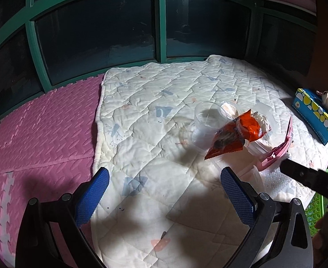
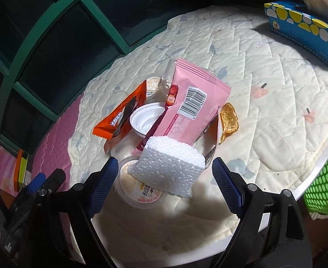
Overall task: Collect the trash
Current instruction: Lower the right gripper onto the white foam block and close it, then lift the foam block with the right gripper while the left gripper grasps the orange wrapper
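foam block [image 2: 171, 167]: right claw [image 2: 164, 183] wide, straddling it; close squarely. left claw [image 1: 164, 194] wide, empty, over quilt [image 1: 164, 102].

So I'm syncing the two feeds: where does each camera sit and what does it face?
Left wrist: on the left claw, open, facing the quilted white mat; the right claw's black finger shows at right.
Right wrist: on the right claw, open over the white foam block.
Shared: the orange snack wrapper.
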`<state>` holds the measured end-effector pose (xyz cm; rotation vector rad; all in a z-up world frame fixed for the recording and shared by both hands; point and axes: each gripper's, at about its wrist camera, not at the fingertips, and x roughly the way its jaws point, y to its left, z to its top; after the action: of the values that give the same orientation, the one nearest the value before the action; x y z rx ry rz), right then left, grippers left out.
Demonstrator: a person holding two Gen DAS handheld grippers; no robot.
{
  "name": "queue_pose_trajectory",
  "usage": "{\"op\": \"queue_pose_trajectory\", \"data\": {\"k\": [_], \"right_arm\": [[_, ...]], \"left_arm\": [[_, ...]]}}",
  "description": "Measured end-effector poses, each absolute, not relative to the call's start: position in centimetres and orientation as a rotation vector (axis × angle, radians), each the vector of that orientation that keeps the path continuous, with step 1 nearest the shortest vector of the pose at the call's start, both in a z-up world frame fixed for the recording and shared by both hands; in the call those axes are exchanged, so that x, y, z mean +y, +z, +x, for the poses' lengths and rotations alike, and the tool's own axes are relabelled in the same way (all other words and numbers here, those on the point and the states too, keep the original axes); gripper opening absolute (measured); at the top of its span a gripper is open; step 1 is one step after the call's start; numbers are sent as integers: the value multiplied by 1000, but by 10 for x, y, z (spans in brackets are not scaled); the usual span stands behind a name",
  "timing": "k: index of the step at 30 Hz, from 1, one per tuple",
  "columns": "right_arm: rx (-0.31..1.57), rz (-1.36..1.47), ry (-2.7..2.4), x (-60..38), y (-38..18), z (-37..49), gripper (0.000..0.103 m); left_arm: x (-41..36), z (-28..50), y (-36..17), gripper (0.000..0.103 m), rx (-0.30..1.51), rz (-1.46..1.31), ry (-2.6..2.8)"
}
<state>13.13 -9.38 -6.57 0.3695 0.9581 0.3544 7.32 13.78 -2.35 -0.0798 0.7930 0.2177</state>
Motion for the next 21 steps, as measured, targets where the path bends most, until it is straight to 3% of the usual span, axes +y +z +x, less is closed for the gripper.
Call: {"op": "queue_pose_trajectory", "data": {"k": [5, 6, 11, 15, 21], "right_arm": [[992, 404, 324, -92, -76, 142, 71], [995, 415, 330, -93, -78, 142, 65], [972, 415, 316, -103, -76, 137, 64], [939, 385, 306, -114, -68, 128, 64], [893, 374, 295, -138, -58, 116, 64]], "left_arm": [[136, 74, -23, 96, 792, -87, 188], [135, 75, -22, 96, 788, -91, 173], [119, 85, -18, 93, 775, -68, 104], [104, 99, -18, 77, 785, -61, 26], [81, 118, -22, 68, 791, -28, -86]]}}
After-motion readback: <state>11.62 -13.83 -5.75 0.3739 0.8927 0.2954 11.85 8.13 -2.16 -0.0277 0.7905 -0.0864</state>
